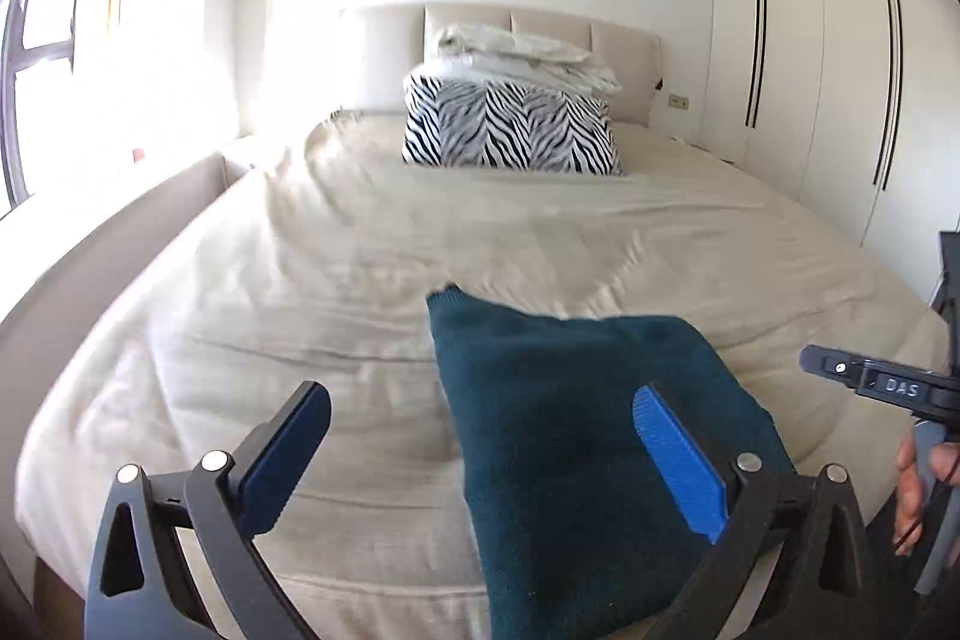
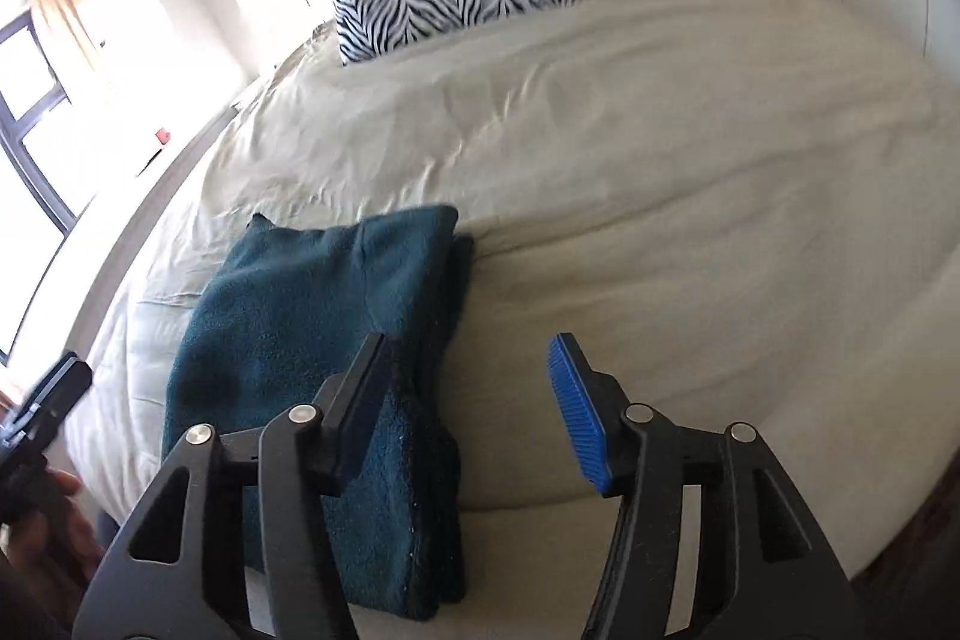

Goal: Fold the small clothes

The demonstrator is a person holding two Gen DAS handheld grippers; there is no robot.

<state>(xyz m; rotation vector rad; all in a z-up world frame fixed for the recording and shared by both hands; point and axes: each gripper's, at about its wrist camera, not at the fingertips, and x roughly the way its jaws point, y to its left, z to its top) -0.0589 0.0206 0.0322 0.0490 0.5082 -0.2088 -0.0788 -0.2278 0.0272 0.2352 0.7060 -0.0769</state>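
A dark teal fleece garment [image 1: 570, 430] lies folded into a long rectangle on the beige bed cover [image 1: 336, 268], near the foot of the bed. My left gripper [image 1: 480, 400] hovers over its left half, open wide, and neither blue pad touches the cloth. In the right wrist view the garment [image 2: 312, 316] lies left of centre. My right gripper [image 2: 468, 346] is open above the garment's right edge, its left finger over the cloth and its right finger over bare cover. Nothing is held. The right gripper's body [image 1: 870, 382] shows at the left wrist view's right edge, with a person's hand behind it.
A zebra-print pillow [image 1: 510, 124] and folded white bedding [image 1: 528, 52] sit at the padded headboard [image 1: 624, 34]. White wardrobe doors [image 1: 810, 58] stand to the right. A window [image 1: 42, 40] and the bed's low side rail [image 1: 90, 244] are on the left.
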